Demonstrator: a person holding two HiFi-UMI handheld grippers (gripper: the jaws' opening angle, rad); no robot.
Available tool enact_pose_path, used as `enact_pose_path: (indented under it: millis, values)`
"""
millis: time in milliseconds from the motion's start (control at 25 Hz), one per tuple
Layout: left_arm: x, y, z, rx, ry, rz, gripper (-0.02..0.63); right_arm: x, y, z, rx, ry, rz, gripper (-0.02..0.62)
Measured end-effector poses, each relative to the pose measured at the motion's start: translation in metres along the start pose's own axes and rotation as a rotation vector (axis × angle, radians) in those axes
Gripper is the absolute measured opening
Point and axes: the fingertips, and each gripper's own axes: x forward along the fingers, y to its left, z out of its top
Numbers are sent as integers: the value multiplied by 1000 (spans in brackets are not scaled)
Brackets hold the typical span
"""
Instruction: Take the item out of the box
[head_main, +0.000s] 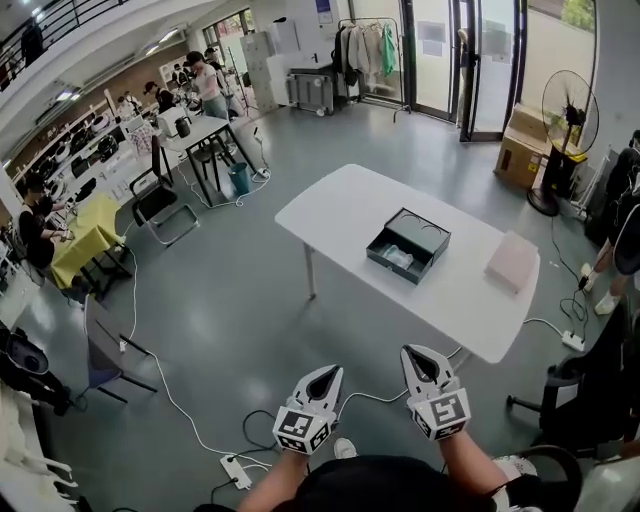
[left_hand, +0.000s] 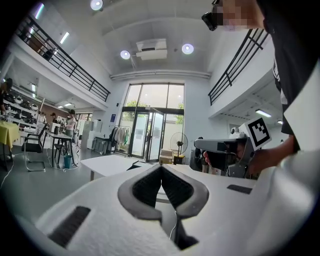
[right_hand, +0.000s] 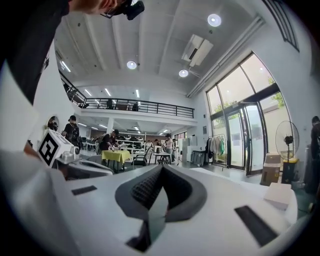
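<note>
The black box (head_main: 432, 238) lies open on the white table (head_main: 340, 205), and the item (head_main: 398, 258) rests inside it, in the half nearer the person. It shows as a small, pale, flattish piece, too small to identify. It seems light and perhaps film-wrapped, so possibly slippery. Its long axis appears to run along the box's near wall, so a pinch across its short width at the middle looks safest. The left gripper (head_main: 322, 374) and right gripper (head_main: 420, 356) hover well short of the box, both pinched together and empty.
</note>
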Motion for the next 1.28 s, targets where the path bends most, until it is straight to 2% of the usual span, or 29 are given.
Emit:
enact_pose_path:
  millis: [240, 560, 840, 1280]
  values:
    - [6, 35, 7, 6, -11, -59, 9, 28, 10, 4, -7, -7, -47, 6]
    - [42, 66, 12, 8, -12, -97, 9, 63, -10, -11, 7, 24, -86, 6]
    - [98, 93, 14, 11, 11, -99, 9, 109, -51, -11, -4, 4, -88, 6]
    - [222, 119, 22, 37, 42, -143, 9, 175, -155, -26, 12, 37, -102, 6]
